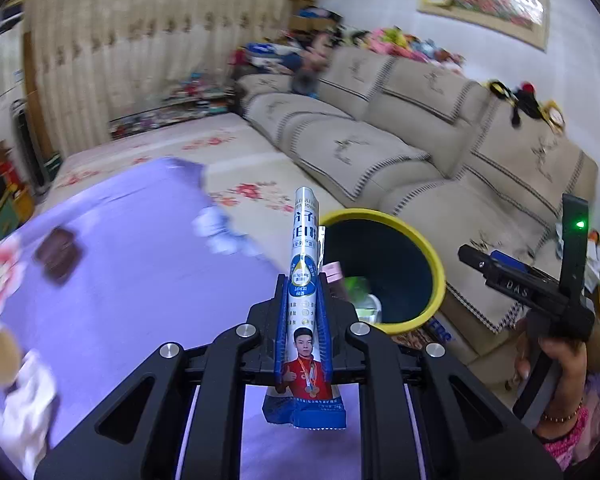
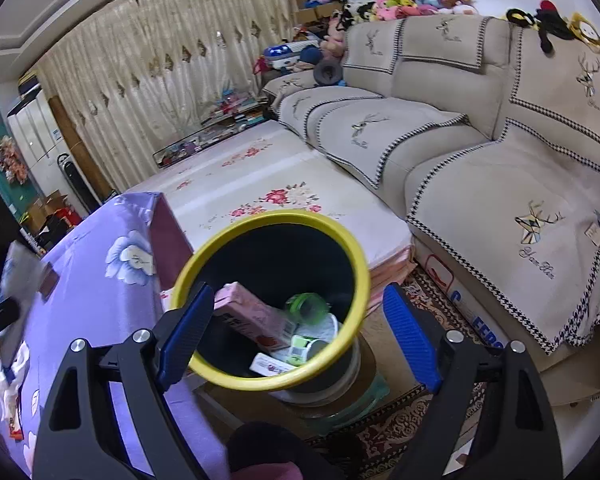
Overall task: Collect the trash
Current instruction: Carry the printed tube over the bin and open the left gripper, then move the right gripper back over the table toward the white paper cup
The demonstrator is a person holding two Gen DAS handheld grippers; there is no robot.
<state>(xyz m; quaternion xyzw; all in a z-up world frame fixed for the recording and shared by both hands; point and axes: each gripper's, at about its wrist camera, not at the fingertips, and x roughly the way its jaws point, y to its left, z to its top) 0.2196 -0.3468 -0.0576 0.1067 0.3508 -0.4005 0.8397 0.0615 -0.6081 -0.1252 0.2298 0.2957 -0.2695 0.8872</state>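
**Inspector:** Your left gripper is clamped tight on a stick-shaped sachet. The blue pads press both its sides; its top stands up beyond the fingertips, its crimped blue end hangs below them.

**Operator:** And my right?

**Inspector:** Your right gripper stands wide apart and holds nothing. Its blue pads frame the yellow-rimmed bin just ahead of them.

**Operator:** What is in the bin?

**Inspector:** A pink carton, a green-capped container and a small white box lie on its bottom.

**Operator:** Where is the sachet relative to it?

**Inspector:** In the left view it sits just left of the rim, above the purple flowered cloth. On that cloth lie a brown wrapper and crumpled white paper. Beyond stands the beige sofa.
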